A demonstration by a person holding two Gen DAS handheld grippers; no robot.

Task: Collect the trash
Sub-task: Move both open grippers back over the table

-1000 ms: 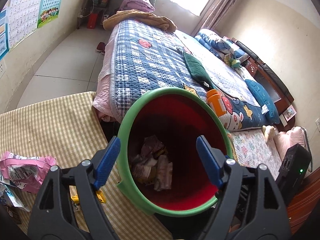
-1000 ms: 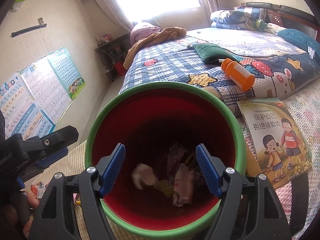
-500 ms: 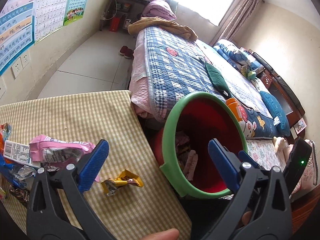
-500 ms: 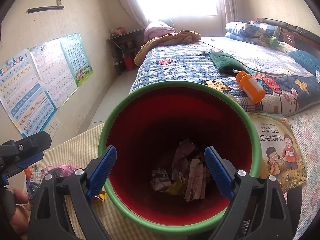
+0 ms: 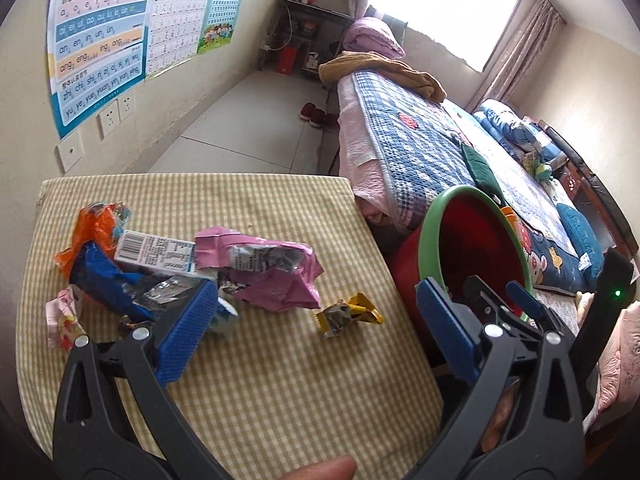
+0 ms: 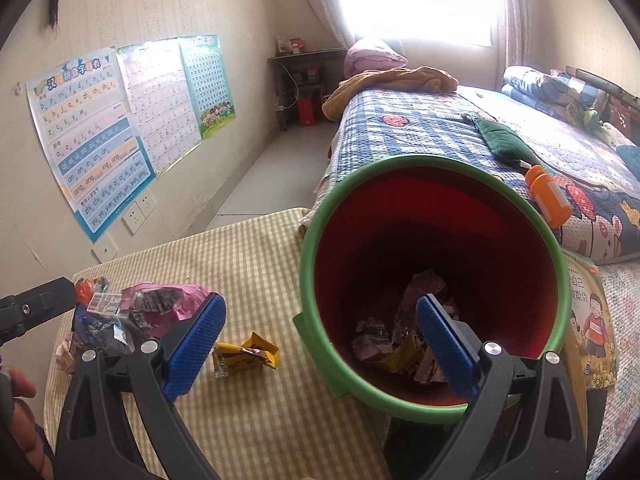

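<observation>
A red bin with a green rim (image 5: 430, 224) (image 6: 400, 162) stands at the right edge of the checked table (image 5: 260, 380), with crumpled wrappers (image 6: 400, 332) at its bottom. My left gripper (image 5: 316, 292) is open above the table, empty, facing a pile: a pink bag (image 5: 272, 276), a white barcode box (image 5: 156, 256), blue (image 5: 100, 276) and orange (image 5: 92, 232) wrappers. A yellow wrapper (image 5: 348, 314) (image 6: 244, 354) lies alone near the bin. My right gripper (image 6: 320, 304) straddles the bin's near left rim from above; its jaws are opening, with nothing held between them.
A bed with a blue patchwork quilt (image 5: 420, 140) runs behind the bin, with an orange bottle (image 6: 548, 200) and a green pouch (image 6: 500, 136) on it. A picture book (image 6: 592, 320) lies right of the bin. Posters and sockets line the left wall. A fingertip (image 5: 320, 470) shows at the bottom.
Both grippers have swung left from over the bin toward the table, and their jaws have widened. The wrapper seen falling in the right wrist view now lies in the bin.
</observation>
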